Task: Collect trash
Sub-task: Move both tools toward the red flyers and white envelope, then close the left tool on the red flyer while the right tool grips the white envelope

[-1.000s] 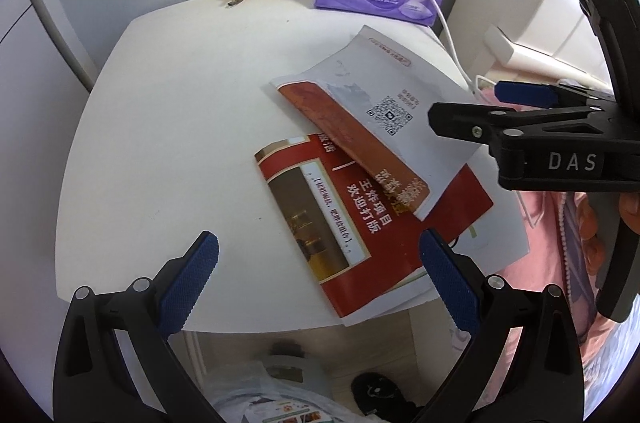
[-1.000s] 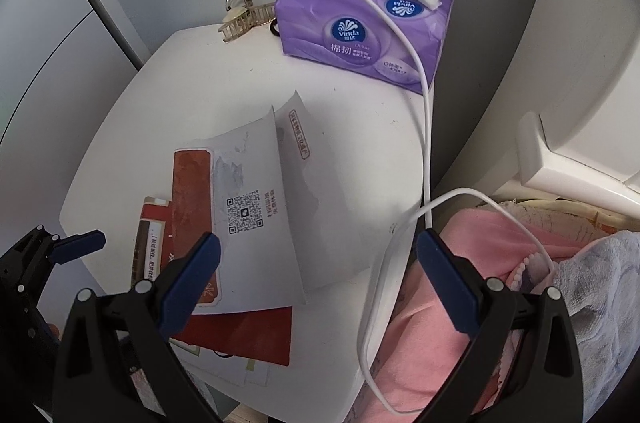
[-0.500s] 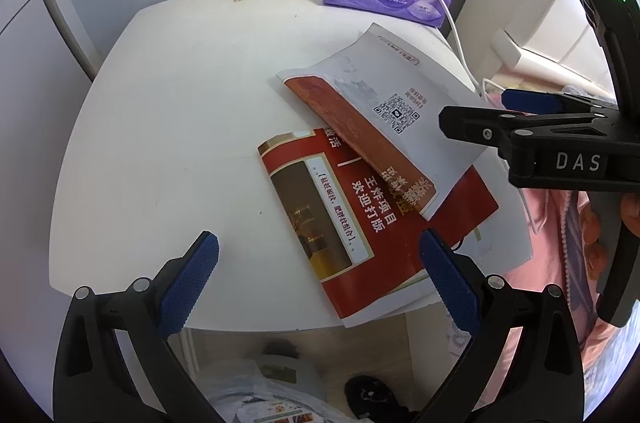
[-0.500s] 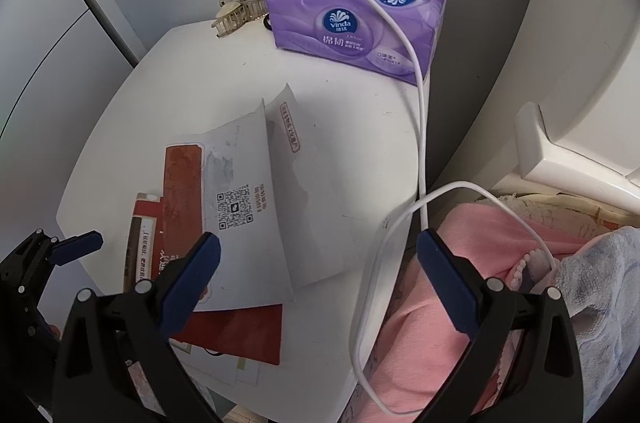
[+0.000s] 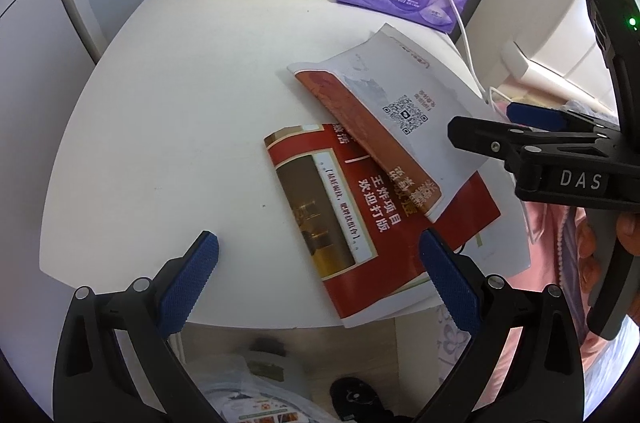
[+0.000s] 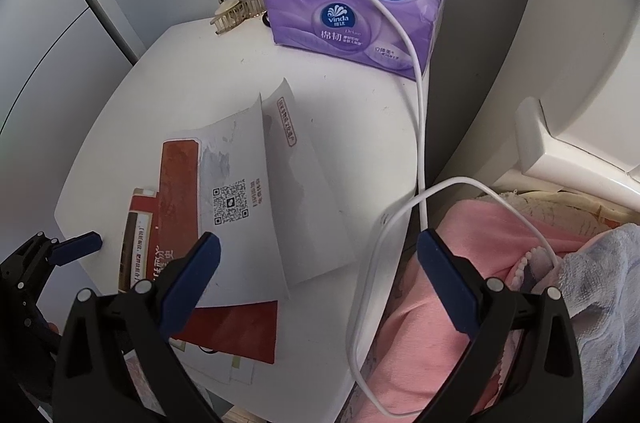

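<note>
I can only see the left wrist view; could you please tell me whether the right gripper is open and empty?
Observer: Yes, the right gripper is open and holds nothing; it hovers partly over the white leaflet, partly over the pink fabric.
Operator: Thank you. Where does the white cable go beyond the table edge?
Observer: The white cable loops down off the table and runs across the pink fabric toward a grey-blue towel.
Operator: Does the leaflet lie flat?
Observer: No, it is creased, with one flap raised off the table.
</note>
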